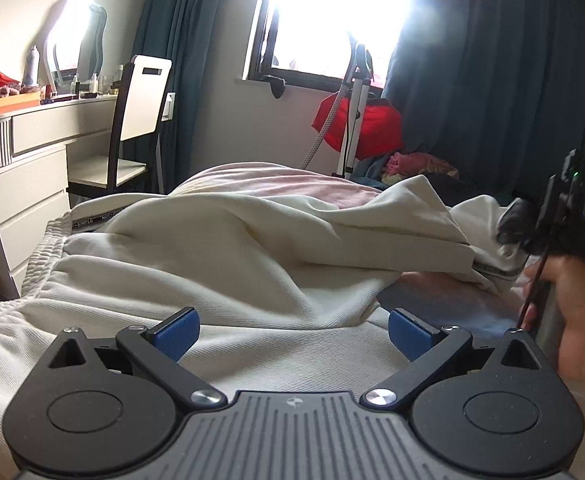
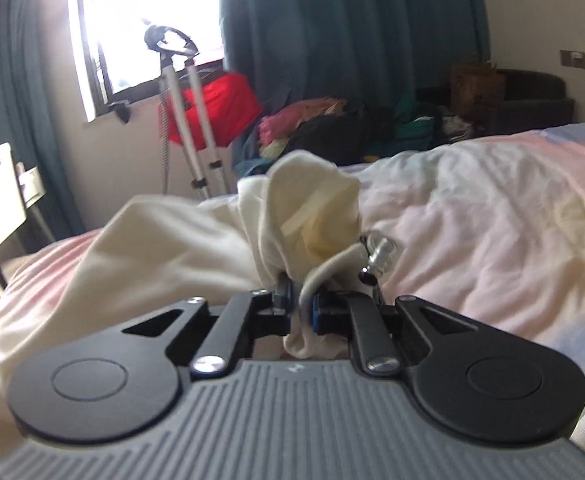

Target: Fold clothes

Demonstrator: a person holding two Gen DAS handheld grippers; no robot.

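Observation:
A cream garment [image 1: 232, 248] with an elastic waistband [image 1: 44, 256] lies rumpled across the bed. My left gripper [image 1: 292, 330] hovers low over its near part, its blue pads [image 1: 176, 332] wide apart and open, with nothing pinched. In the right wrist view my right gripper [image 2: 301, 300] is shut on a bunched fold of the same cream garment [image 2: 172, 236], which is lifted off the bed. A drawstring [image 2: 332, 268] with a metal tip [image 2: 380, 248] loops beside the jaws. A person's hand [image 1: 572, 320] holds the right tool at the right edge of the left wrist view.
The bed carries a pale pink and white duvet [image 2: 472, 220]. A white dresser [image 1: 32, 160] and a chair [image 1: 132, 120] stand to the left. A steamer stand [image 2: 188, 120], a red item [image 2: 220, 108] and a clothes pile [image 2: 352, 128] sit beyond the bed, by the window curtains.

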